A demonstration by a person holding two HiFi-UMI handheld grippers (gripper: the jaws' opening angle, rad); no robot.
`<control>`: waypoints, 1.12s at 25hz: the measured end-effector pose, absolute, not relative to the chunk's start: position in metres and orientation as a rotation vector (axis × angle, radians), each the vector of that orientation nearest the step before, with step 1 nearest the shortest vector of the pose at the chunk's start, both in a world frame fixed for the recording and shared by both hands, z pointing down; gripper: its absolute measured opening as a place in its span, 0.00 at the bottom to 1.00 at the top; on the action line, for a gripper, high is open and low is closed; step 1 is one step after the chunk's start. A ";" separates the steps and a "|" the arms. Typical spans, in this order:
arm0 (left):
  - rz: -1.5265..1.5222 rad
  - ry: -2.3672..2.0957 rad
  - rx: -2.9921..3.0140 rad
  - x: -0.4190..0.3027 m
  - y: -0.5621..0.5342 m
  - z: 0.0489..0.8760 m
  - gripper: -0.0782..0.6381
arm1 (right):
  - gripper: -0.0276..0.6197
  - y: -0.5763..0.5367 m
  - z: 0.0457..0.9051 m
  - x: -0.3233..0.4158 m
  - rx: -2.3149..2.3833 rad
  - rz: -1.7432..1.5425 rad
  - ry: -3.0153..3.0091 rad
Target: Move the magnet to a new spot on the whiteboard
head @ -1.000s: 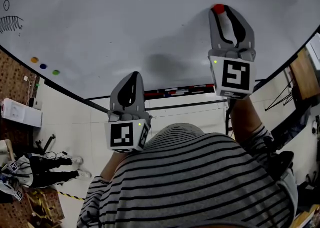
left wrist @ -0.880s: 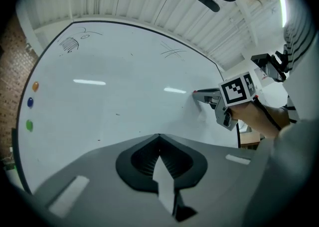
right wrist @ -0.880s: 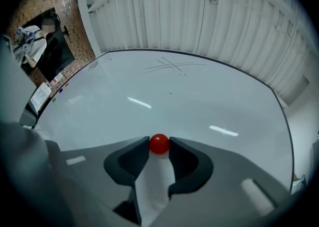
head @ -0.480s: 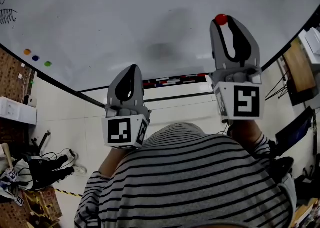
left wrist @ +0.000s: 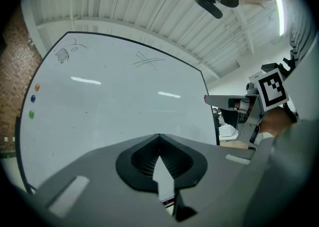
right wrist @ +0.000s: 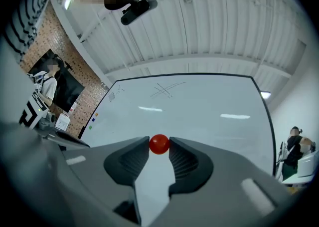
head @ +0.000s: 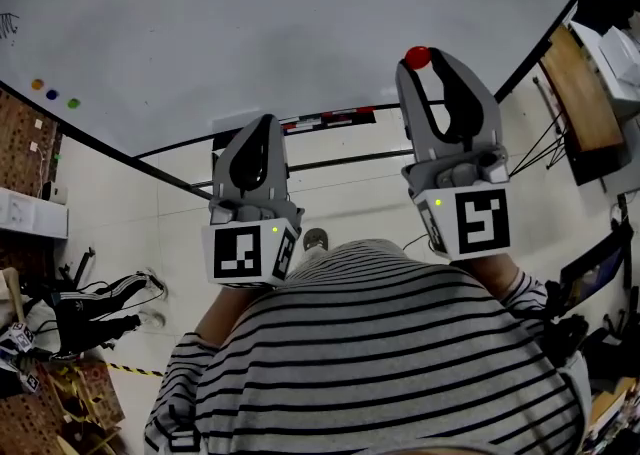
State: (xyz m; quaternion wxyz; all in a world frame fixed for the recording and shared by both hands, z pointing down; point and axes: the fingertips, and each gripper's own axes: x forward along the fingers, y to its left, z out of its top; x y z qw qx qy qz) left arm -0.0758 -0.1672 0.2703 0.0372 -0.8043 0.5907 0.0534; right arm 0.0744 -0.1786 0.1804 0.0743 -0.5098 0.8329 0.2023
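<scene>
A small red ball magnet (head: 417,57) is pinched between the tips of my right gripper (head: 421,63), which is shut on it. In the right gripper view the magnet (right wrist: 159,144) sits between the two pads, and the whiteboard (right wrist: 199,101) stands some way behind it. The whiteboard (head: 250,23) fills the top of the head view. My left gripper (head: 262,125) is lower and to the left, shut with nothing in it. Its closed tips (left wrist: 159,137) point at the board (left wrist: 99,106).
Orange, blue and green magnets (head: 52,94) stick at the board's left edge. A marker ledge (head: 325,122) runs under the board. A wooden table (head: 575,83) stands at the right. A person (head: 90,308) is on the floor at lower left.
The right gripper, still holding the red magnet, has drawn down and back from the middle of the board toward its lower edge. The left gripper stays shut and low.
</scene>
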 end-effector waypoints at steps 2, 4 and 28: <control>0.149 1.815 -2.464 -0.063 -0.155 0.274 0.13 | 0.23 -0.168 0.186 0.088 -1.537 0.607 2.508; 0.128 1.824 -2.455 -0.054 -0.143 0.277 0.13 | 0.23 -0.156 0.188 0.095 -1.524 0.587 2.516; 0.111 1.857 -2.473 -0.041 -0.125 0.293 0.13 | 0.23 -0.140 0.201 0.094 -1.455 0.529 2.560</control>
